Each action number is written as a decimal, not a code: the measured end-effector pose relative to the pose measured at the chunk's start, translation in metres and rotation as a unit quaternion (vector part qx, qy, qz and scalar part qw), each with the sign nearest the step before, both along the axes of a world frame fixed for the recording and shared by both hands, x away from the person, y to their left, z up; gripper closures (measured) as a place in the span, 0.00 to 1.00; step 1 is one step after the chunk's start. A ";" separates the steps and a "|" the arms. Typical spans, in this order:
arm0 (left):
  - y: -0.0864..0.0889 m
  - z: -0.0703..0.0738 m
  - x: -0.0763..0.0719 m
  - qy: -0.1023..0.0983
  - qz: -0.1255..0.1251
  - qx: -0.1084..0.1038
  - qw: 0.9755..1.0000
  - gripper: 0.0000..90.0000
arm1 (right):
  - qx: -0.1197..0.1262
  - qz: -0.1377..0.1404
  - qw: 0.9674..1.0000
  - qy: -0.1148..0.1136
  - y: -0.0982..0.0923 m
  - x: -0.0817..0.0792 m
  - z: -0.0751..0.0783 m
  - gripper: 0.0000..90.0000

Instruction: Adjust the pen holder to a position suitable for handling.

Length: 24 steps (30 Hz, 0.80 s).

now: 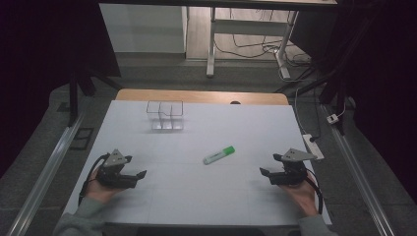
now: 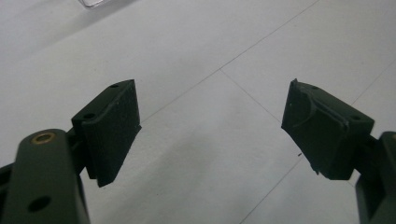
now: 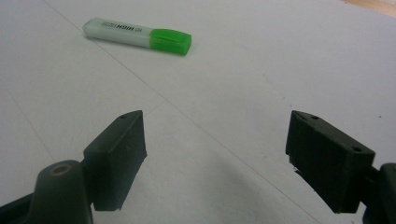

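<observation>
A table covered with a white paper sheet (image 1: pixel 196 191) is seen from above, with a strip of light wooden tabletop (image 1: pixel 201 96) showing along its far edge. A person's two hands come in from the bottom, each holding a black two-jaw gripper low over the sheet.

The left gripper (image 1: pixel 132 173) sits near the left edge of the sheet, its jaws pointing toward the middle of the table. In the left gripper view its jaws stand wide apart with nothing between them, only bare white paper crossed by faint fold lines.

The right gripper (image 1: pixel 269 166) sits near the right edge, its jaws pointing toward the middle as well. In the right gripper view its jaws are also spread wide and hold nothing.

A highlighter pen with a white barrel and a bright green cap (image 1: pixel 219 155) lies flat on the sheet between the two grippers, somewhat nearer the right one and well apart from both. It lies at a slant, green cap toward the far right. In the right gripper view the pen (image 3: pixel 137 35) lies ahead of the jaws, toward the upper left, cap end pointing right.

A clear plastic box with inner compartments (image 1: pixel 165 116) stands toward the far side of the sheet, left of centre, well apart from the pen and both grippers
</observation>
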<state>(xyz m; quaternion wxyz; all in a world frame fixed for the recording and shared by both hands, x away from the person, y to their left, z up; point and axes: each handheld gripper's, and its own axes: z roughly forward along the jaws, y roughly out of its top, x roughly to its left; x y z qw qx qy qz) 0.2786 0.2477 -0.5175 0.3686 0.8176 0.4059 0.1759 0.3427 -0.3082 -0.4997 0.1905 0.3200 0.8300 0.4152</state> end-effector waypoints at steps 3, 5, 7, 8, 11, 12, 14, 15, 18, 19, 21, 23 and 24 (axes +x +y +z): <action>-0.001 0.001 0.002 -0.002 -0.003 0.002 1.000 0.22 | 0.000 -0.001 1.000 0.001 0.000 0.000 -0.001 0.22; 0.000 0.001 0.004 -0.002 -0.003 0.001 1.000 0.22 | -0.001 0.002 1.000 0.000 0.000 0.000 0.000 0.22; 0.000 0.001 0.006 -0.003 -0.003 0.003 1.000 0.22 | -0.001 0.001 1.000 0.000 0.000 0.000 0.000 0.22; 0.000 0.002 0.008 -0.004 -0.003 0.004 1.000 0.22 | -0.001 0.001 1.000 0.000 0.000 0.000 0.000 0.22; 0.000 0.005 0.016 -0.008 -0.001 0.004 1.000 0.22 | -0.003 0.001 1.000 0.001 0.000 0.000 -0.001 0.22; 0.000 0.005 0.016 -0.008 -0.001 0.004 1.000 0.22 | -0.003 0.001 1.000 0.001 0.000 0.000 -0.001 0.22; 0.000 0.006 0.020 -0.008 -0.001 0.007 1.000 0.22 | -0.003 0.001 1.000 0.002 0.000 0.001 -0.002 0.22; 0.000 0.007 0.023 -0.009 0.001 0.008 1.000 0.23 | -0.003 0.000 1.000 0.001 0.000 0.001 -0.002 0.22; 0.002 0.010 0.029 -0.013 0.005 0.007 1.000 0.23 | -0.001 0.000 1.000 0.001 0.000 0.001 -0.002 0.22; 0.002 0.011 0.032 -0.013 0.005 0.007 1.000 0.23 | 0.000 0.000 1.000 0.001 0.000 0.001 -0.002 0.22; 0.002 0.012 0.036 -0.014 0.006 0.011 1.000 0.23 | 0.000 -0.001 1.000 0.001 0.000 0.002 -0.002 0.22; 0.003 0.014 0.041 -0.012 0.009 0.012 1.000 0.23 | 0.000 -0.001 1.000 0.002 0.000 0.002 -0.002 0.22; 0.003 0.015 0.043 -0.013 0.010 0.013 1.000 0.23 | 0.000 -0.001 1.000 0.002 0.000 0.002 -0.002 0.22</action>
